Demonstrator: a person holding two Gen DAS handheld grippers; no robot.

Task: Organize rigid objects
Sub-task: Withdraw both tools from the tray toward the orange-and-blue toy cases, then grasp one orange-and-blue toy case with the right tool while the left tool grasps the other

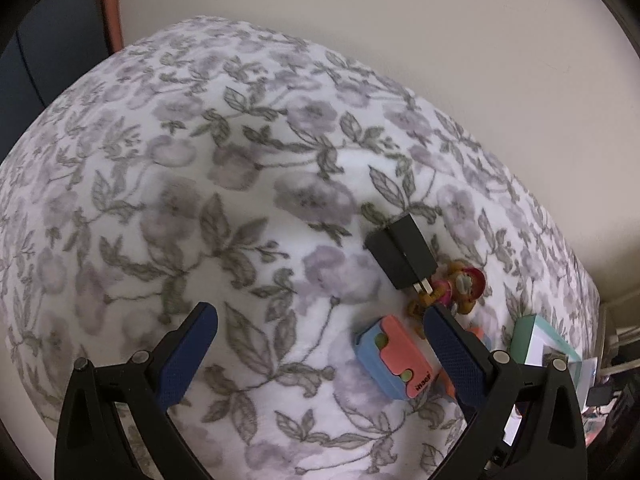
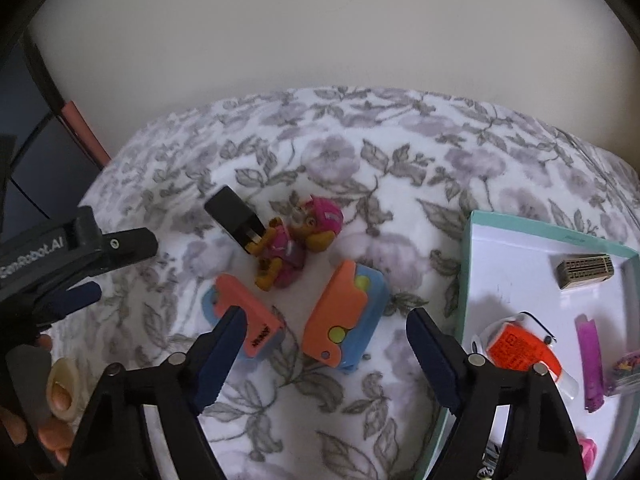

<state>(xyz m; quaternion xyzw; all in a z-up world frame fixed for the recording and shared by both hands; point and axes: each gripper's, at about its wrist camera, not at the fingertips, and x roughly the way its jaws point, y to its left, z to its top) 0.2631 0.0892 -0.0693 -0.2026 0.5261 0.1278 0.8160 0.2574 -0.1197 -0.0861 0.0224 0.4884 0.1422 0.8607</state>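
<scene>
My right gripper (image 2: 326, 344) fingers spread wide, holding nothing, orange-and-blue block (image 2: 344, 316) on the floral bed cover (image 2: 400, 168) between them, untouched, my left gripper (image 1: 320, 344) open, empty

A floral blanket (image 1: 208, 184) covers a soft surface against a plain cream wall (image 2: 320, 32).

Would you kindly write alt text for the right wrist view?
The open right gripper hovers over an orange-and-blue plastic block on a floral blanket, beside a similar block, a pink toy pup and a black charger. A white teal-rimmed tray holds small items.
</scene>
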